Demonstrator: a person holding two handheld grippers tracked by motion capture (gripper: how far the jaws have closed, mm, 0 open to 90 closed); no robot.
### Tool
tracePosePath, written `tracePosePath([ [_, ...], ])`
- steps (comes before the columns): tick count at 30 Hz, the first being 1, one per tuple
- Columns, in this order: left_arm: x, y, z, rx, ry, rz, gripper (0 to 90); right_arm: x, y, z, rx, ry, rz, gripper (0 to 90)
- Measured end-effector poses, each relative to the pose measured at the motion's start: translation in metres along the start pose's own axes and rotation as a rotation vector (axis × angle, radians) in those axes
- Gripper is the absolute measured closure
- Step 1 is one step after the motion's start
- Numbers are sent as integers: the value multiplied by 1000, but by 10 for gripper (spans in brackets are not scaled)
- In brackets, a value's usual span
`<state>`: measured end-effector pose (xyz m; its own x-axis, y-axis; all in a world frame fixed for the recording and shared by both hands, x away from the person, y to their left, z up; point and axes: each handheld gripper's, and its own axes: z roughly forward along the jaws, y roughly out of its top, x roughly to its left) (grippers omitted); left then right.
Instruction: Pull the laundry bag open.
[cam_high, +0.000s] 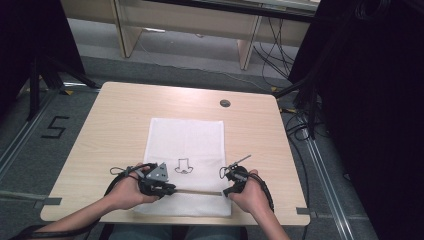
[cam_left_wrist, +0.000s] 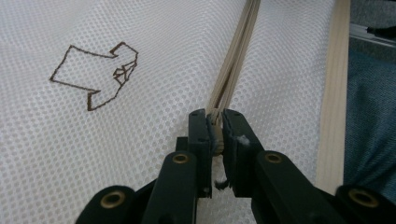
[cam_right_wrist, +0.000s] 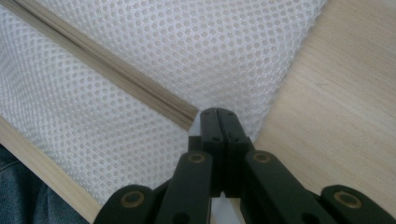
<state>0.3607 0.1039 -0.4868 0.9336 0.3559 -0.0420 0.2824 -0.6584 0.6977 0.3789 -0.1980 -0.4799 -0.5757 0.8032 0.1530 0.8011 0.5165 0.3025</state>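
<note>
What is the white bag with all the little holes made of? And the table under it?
The bag looks like soft white mesh cloth, probably a synthetic netting: rows of tiny round holes cover it. Its zipper is beige, likely plastic teeth on woven tape. The table looks like pale wood or a wood-look laminate, with fine grain lines and a smooth matt top.

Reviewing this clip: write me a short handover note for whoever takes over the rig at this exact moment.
Left gripper: shut on the zipper pull, near the left end of the zipper.
Right gripper: shut on the mesh bag fabric just past the zipper's other end, by the bag's right edge.
The white mesh bag lies flat on the table, zipper along its near side, a small brown drawing on top.
Done: both ends gripped, zipper stretched between them.
Left: probably slide the pull along the zipper while the right holds the bag; whether it is opening or closing, I cannot tell.
</note>
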Motion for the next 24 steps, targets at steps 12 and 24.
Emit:
tracePosePath([
  [12, 1, -2, -2, -4, -1, 1, 819, 0, 0, 0, 0, 1, 2, 900],
  [24, 1, -4, -5, -12, -10, -16, 819, 1, 0, 0, 2, 0, 9, 900],
])
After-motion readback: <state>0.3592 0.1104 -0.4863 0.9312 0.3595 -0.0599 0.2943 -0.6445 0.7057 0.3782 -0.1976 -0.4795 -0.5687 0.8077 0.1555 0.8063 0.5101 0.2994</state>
